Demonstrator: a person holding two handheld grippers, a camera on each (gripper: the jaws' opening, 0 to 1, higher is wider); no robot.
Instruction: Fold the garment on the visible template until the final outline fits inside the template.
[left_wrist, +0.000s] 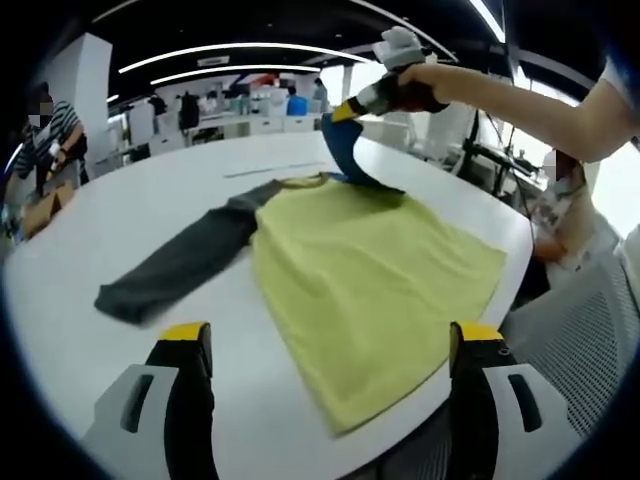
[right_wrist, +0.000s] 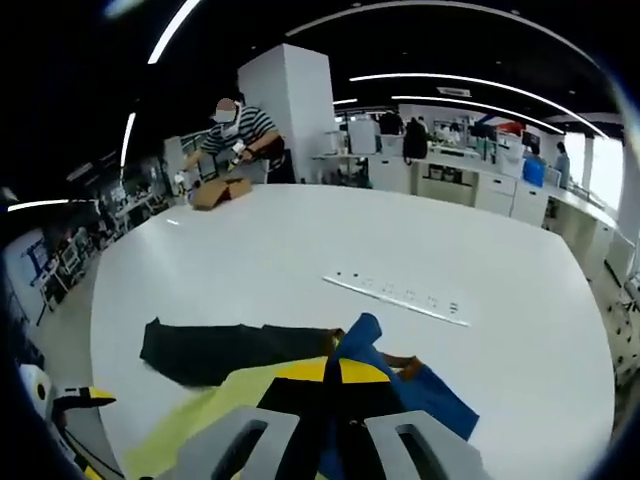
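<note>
The garment (left_wrist: 370, 290) is a soft, matte knit shirt with a yellow-green body, lying flat and fairly smooth on the white table (left_wrist: 120, 210) just ahead of the left gripper (left_wrist: 330, 350) and between the lines of its two jaws; its hem reaches the near table edge. One sleeve is dark grey (left_wrist: 180, 265), a long limp strip stretched out ahead and to the left of the left gripper; the other sleeve is blue (left_wrist: 350, 160), lifted off the table in a curved fold at the far side of the shirt. The left gripper's jaws, black with yellow tips, stand wide apart and hold nothing, hovering short of the cloth. The right gripper (right_wrist: 335, 375) has its yellow-tipped jaws pressed together on the blue sleeve (right_wrist: 365, 335), which bunches up right at its tips; in the left gripper view the right gripper (left_wrist: 345, 112) is gripped by a hand (left_wrist: 420, 85) reaching in from the right. Beyond the right gripper lies a thin pale strip (right_wrist: 395, 293) with dark marks, perhaps a ruler, though it is too small to be sure. At the far table edge a person in a striped top (right_wrist: 240, 130) handles a brown cardboard box (right_wrist: 220, 192); its contents cannot be made out.
</note>
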